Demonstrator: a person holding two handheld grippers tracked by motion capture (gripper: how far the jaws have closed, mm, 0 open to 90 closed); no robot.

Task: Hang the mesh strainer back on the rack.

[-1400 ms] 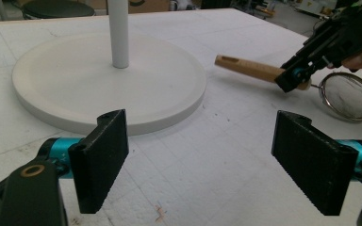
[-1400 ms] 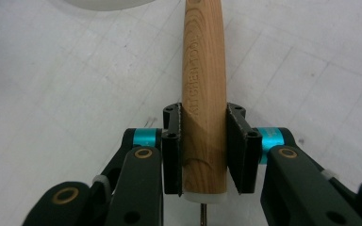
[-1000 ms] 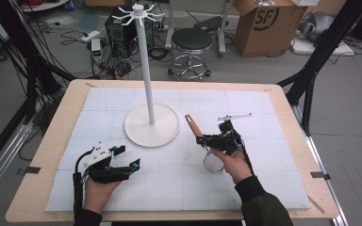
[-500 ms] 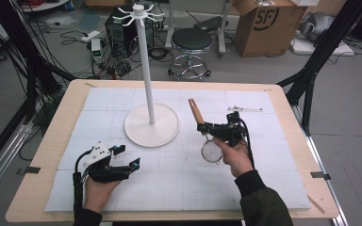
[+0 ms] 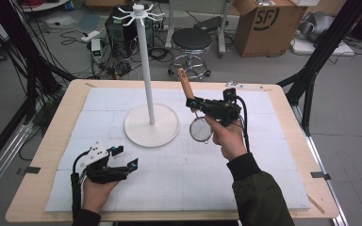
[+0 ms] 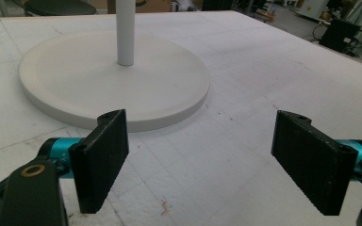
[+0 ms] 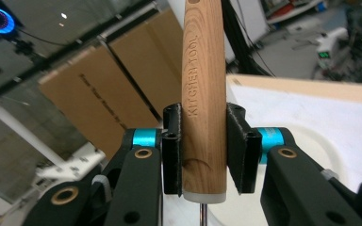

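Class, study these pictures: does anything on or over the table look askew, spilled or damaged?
Nothing is spilled or broken. The strainer hangs above the mat, its wooden handle tilted and clamped by the right gripper. The hook stand stands upright.

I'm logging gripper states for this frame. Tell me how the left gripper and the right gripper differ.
The left gripper is open with nothing between its jaws; the right gripper is shut on the strainer's wooden handle. The left sits low over the white mat, while the right is raised, with the strainer's mesh bowl hanging beneath. Both are black, hand-held.
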